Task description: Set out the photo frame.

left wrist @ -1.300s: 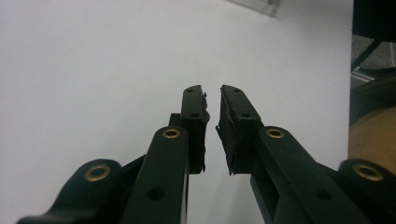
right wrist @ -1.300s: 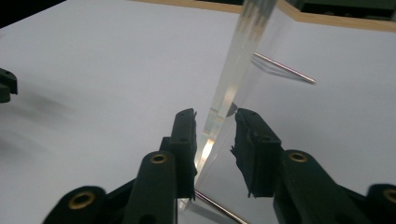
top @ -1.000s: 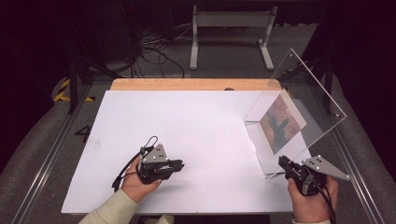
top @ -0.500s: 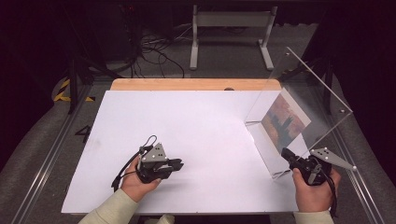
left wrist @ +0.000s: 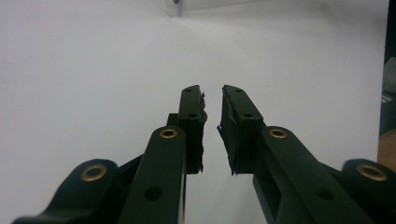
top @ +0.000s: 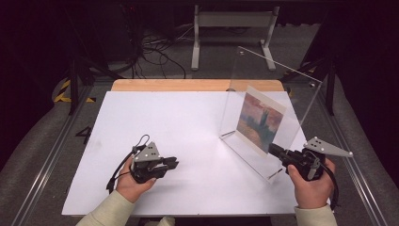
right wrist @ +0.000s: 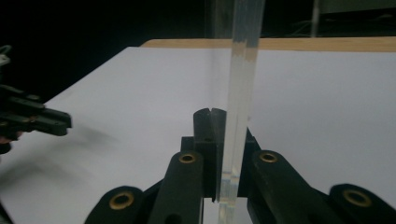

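Note:
A clear acrylic picture frame (top: 268, 80) stands tilted at the table's right, with a painting print (top: 261, 123) of a tower at dusk in it. My right gripper (top: 275, 151) grips its near lower edge. In the right gripper view the clear panel (right wrist: 243, 70) runs up between the pads of that gripper (right wrist: 219, 114), whose jaws have just been closing on it. My left gripper (top: 171, 163) rests on the white tabletop (top: 188, 122) at the front left. Its jaws (left wrist: 212, 93) stand a narrow gap apart with nothing between them.
A wooden strip (top: 188, 84) borders the table's far edge, and metal rails (top: 51, 155) run along both sides. Cables and a stand's legs (top: 195, 47) lie on the floor beyond. The left gripper (right wrist: 42, 119) also appears far left in the right gripper view.
The right hand moved in to the frame's near edge and rose a little. The frame now stands more upright and further left. The left hand stayed put.

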{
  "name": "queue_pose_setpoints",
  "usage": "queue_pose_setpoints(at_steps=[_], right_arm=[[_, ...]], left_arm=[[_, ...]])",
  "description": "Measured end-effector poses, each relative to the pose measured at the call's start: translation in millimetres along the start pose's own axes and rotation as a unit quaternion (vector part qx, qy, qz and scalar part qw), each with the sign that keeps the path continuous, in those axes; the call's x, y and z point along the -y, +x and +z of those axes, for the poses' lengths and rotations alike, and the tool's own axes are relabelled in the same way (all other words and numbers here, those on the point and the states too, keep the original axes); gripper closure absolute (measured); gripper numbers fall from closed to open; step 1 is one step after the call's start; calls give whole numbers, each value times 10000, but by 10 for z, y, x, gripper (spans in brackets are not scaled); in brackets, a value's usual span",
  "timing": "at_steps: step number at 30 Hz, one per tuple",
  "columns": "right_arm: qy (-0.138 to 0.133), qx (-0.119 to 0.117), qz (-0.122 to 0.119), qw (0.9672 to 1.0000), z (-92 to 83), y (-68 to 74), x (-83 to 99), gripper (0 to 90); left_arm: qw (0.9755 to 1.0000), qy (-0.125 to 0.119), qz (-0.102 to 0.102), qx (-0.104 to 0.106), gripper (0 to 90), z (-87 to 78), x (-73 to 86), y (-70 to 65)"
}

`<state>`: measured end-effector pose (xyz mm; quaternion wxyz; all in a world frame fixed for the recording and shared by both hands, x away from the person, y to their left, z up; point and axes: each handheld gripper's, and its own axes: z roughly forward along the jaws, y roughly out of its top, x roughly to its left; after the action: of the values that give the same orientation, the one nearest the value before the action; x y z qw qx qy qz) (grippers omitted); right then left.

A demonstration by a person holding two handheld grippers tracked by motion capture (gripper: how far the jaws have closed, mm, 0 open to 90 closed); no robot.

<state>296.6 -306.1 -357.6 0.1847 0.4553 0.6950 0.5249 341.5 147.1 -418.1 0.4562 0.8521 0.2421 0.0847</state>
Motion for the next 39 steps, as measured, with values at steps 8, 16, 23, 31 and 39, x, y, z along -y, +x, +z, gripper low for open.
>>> queue_pose_setpoints(at_steps=[8,16,23,31,39], right_arm=[[-73,-958,-515,9940,255,229,-180,855],[-23,-1866,-1026,9771,581,471,-186,855],[-26,-2437,-1628,9561,730,452,-202,851],[302,-2464,-1616,9551,882,78,-261,799],[532,-2122,-1877,9576,953,-119,-240,728]], left_arm=[[9989,-178,-308,-294,785,-196,101,174],[9976,-213,-364,-548,753,-267,160,219],[9969,-232,-424,-628,718,-269,175,236],[9968,-190,-401,-663,705,-217,158,240],[9964,-105,-415,-729,621,-15,118,284]])
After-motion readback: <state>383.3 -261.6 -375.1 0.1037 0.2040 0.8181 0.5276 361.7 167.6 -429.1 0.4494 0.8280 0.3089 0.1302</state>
